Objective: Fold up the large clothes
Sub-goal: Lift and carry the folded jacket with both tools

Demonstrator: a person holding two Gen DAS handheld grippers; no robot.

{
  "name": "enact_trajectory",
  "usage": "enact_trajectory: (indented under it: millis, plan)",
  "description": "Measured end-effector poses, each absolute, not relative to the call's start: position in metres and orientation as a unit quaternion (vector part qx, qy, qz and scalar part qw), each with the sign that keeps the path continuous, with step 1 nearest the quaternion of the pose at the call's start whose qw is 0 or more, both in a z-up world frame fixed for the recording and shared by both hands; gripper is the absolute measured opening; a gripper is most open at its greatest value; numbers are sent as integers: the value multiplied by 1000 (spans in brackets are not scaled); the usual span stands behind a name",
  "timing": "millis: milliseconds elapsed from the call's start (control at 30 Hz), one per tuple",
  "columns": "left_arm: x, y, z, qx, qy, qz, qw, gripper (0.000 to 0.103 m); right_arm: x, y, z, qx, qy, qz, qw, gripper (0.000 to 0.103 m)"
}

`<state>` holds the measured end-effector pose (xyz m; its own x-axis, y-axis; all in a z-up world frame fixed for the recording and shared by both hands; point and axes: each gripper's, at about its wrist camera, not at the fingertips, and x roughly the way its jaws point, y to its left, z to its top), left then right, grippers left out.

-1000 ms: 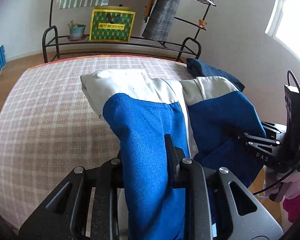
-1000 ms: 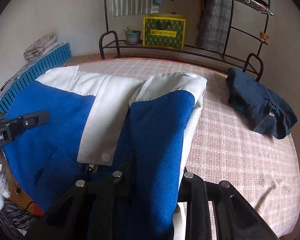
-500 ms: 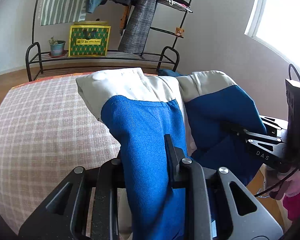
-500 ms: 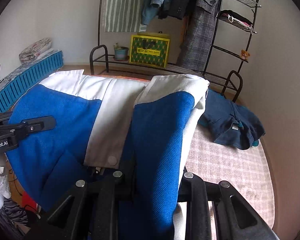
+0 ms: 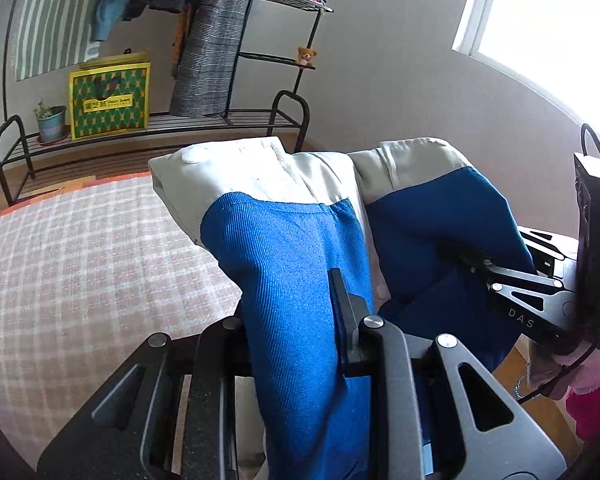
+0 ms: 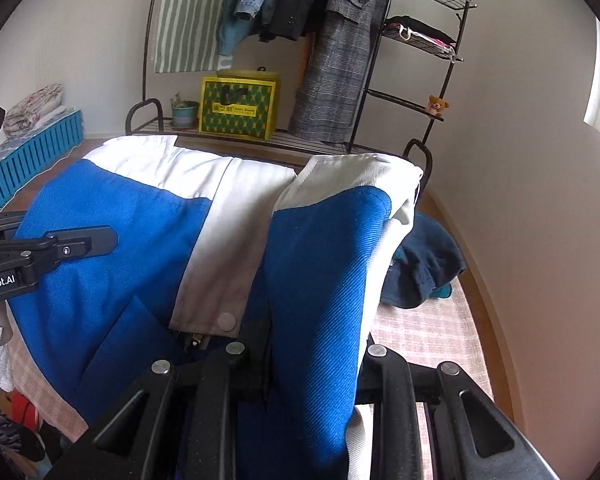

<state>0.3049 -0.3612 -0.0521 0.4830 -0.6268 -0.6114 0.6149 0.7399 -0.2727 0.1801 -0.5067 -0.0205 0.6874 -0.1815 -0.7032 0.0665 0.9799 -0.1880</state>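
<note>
A bedroom in a home. Shown by a black metal clothes rack (image 6: 384, 60) hung with a checked coat (image 6: 336, 60) and jackets, a small teddy bear (image 6: 437, 105) on its shelf, a potted plant (image 6: 184, 111), a yellow-green shopping bag (image 6: 238, 109), a checked bed cover (image 5: 80, 264), folded bedding (image 6: 32, 106), and a bright window (image 5: 548, 20).
</note>
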Motion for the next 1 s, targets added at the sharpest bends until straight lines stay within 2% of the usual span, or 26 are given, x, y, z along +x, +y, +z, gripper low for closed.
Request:
enact_trajectory:
  millis: [500,1000]
  plan:
    - [438,-530,-57,-5,346,-417,840,22,281,-654,-18,-78,396,-151,902,24]
    - [561,-605,-89,-10,364,-398,842,22,415,-726,-55,-56,410,-154,897,24]
